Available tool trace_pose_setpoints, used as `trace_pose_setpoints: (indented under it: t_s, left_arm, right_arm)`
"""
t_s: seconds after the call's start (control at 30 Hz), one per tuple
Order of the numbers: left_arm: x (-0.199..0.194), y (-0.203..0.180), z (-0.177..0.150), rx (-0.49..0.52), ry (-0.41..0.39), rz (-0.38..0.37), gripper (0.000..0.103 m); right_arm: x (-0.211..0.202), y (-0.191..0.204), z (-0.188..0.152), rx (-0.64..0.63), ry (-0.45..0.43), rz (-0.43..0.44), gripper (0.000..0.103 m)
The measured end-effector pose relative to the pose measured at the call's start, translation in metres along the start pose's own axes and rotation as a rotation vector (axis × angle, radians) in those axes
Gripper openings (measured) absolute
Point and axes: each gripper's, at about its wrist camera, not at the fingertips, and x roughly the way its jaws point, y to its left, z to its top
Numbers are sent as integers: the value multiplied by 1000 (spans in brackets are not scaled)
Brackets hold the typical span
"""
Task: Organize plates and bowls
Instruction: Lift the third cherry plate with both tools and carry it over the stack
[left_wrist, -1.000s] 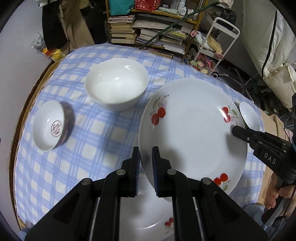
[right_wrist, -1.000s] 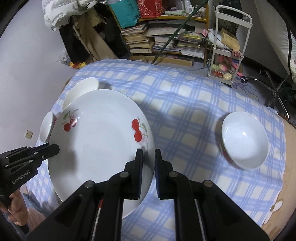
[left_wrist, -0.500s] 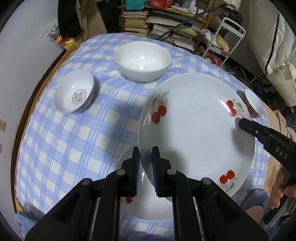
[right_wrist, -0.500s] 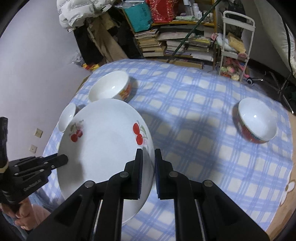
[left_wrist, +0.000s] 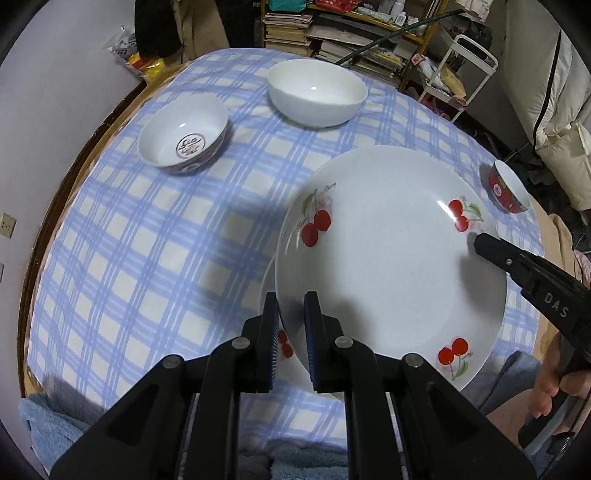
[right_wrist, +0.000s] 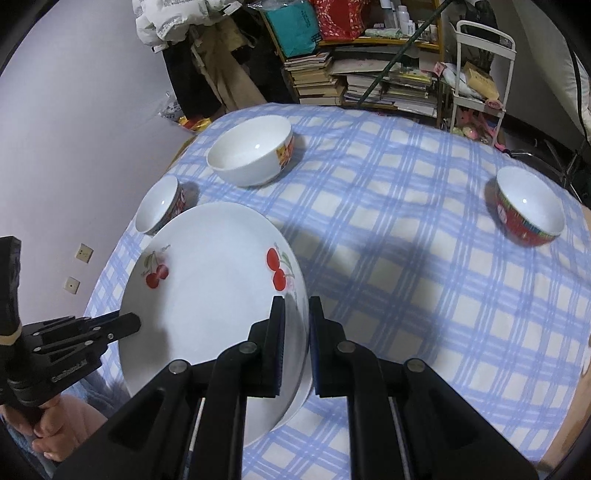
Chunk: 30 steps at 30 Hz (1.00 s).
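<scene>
Two handheld grippers carry a cherry-print plate above a table draped in a blue checked cloth, the left gripper clamped on its rim at 7 o'clock and the right gripper pinching the opposite edge at about 3 o'clock. Directly beneath the raised plate lies a second cherry plate, only a sliver of it showing at the left jaws, which suggests the stacking of plates is close but not yet finished: the upper plate appears clear of the lower one. The bowls look untouched. A large white bowl sits at 12 o'clock on the table in the left view, a patterned small bowl at 10 o'clock, and a red bowl stands well apart at 2 o'clock in the right view. None are nested, so gathering them appears to be the work left
</scene>
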Motion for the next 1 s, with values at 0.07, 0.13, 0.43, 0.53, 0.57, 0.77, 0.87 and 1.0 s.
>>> trace_pose_setpoints:
  t_s: [0.07,0.13,0.43,0.53,0.57,0.77,0.87,1.0]
  left_arm:
    - [1,4,-5,-2,-3,10,13]
    - [2,8,-9,-10,0,9,13]
    - [17,18,-20,-47,3,65,13]
    - [24,24,-22,-72,25,46,13]
    - [26,26,-22,-80,25,40,13]
    - [30,29,-22,-83,23,26,13]
    - [38,31,-24,-96,37,25,13]
    - [47,31,-26,-97,56,41,13]
  right_arm:
    - [7,1,-6,9,12,6,14]
    - [12,4,-14,11,16,1,14]
    - [35,13,-39,19,10,-20,14]
    - [41,16,-43,3,15,-40,14]
    - [43,16,-45,4,16,-40,14]
    - [51,13,-54,23,18,-38,14]
    - [53,12,-55,38,11,-34,14]
    - [54,14,-57,23,5,-44,14]
